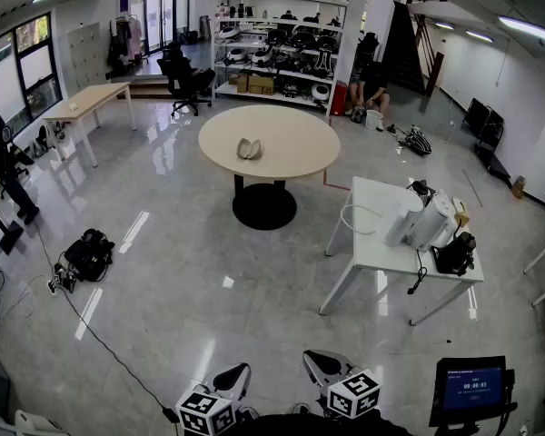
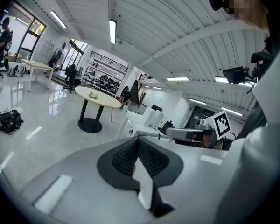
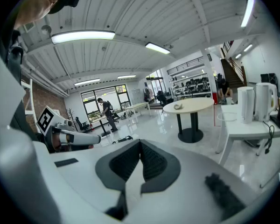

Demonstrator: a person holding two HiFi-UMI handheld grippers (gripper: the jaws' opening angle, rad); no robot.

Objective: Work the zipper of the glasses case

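Hall with glossy grey floor (image 1: 182, 280), strip-lit ceiling, and metal storage shelving (image 1: 272, 62) along the far wall.

1. Round beige pedestal table (image 1: 291, 157), mid-floor, well apart from both grippers.
2. Small pale glasses case (image 1: 248, 148), lying on the round beige pedestal table left of its middle; also seen far off in both gripper views. Zipper too small to make out.
3. White rectangular table (image 1: 372, 243), right of the round one, bearing white cylindrical appliances (image 1: 431, 221) and a coiled white cable.
4. Black bag (image 1: 89, 252) with cables, on the floor at left.
5. Black office chair (image 1: 189, 82), near the shelving.
6. Dark monitor with blue screen (image 1: 472, 387), lower right corner.
7. Left gripper (image 1: 236, 371), at the bottom edge of the head view, jaws pressed together with nothing between them.
8. Right gripper (image 1: 313, 360), just beside the left gripper, jaws likewise clenched on nothing.
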